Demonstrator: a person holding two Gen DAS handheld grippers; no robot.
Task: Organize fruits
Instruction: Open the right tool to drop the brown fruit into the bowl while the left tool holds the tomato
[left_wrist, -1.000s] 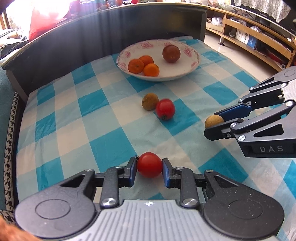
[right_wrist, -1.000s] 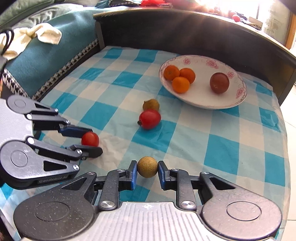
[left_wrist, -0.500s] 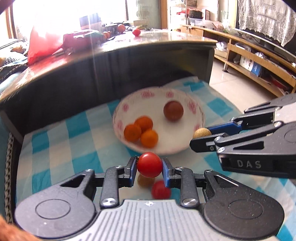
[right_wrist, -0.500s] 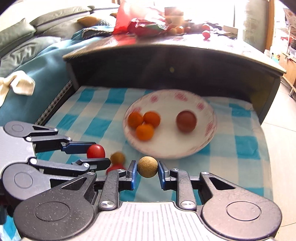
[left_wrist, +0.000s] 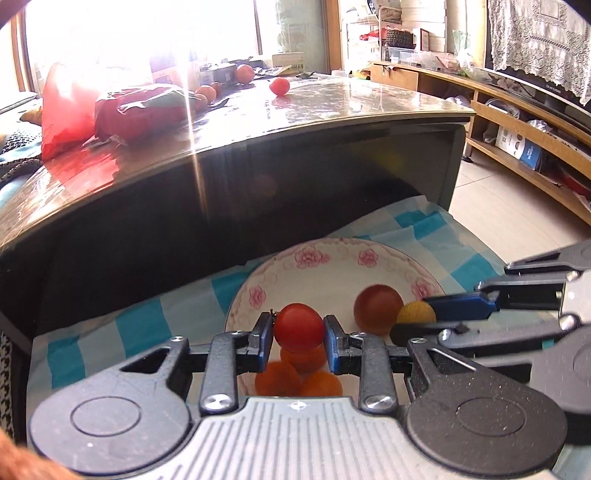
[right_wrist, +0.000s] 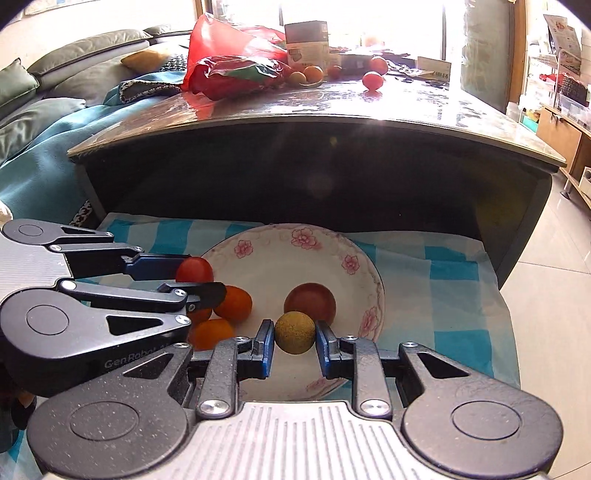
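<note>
My left gripper (left_wrist: 298, 327) is shut on a red tomato (left_wrist: 298, 326) and holds it above the near left part of the white flowered bowl (left_wrist: 332, 266). My right gripper (right_wrist: 294, 332) is shut on a round tan fruit (right_wrist: 294, 332) above the bowl (right_wrist: 273, 258), just in front of a dark red-brown fruit (right_wrist: 310, 300). Three oranges (right_wrist: 234, 302) lie in the bowl's left side, under the left gripper (right_wrist: 197, 275). The right gripper also shows in the left wrist view (left_wrist: 415, 314), beside the brown fruit (left_wrist: 376, 304).
The bowl sits on a blue and white checked cloth (right_wrist: 436, 266) on a low shelf. A dark glass-topped table (right_wrist: 332, 122) overhangs behind, carrying a red bag (right_wrist: 236, 70) and loose fruit. A teal sofa cover (right_wrist: 44, 162) is on the left, tiled floor (right_wrist: 546, 302) on the right.
Both grippers have carried their fruit forward from the open cloth to above the bowl. The loose tomato and tan fruit on the cloth have dropped out of view.
</note>
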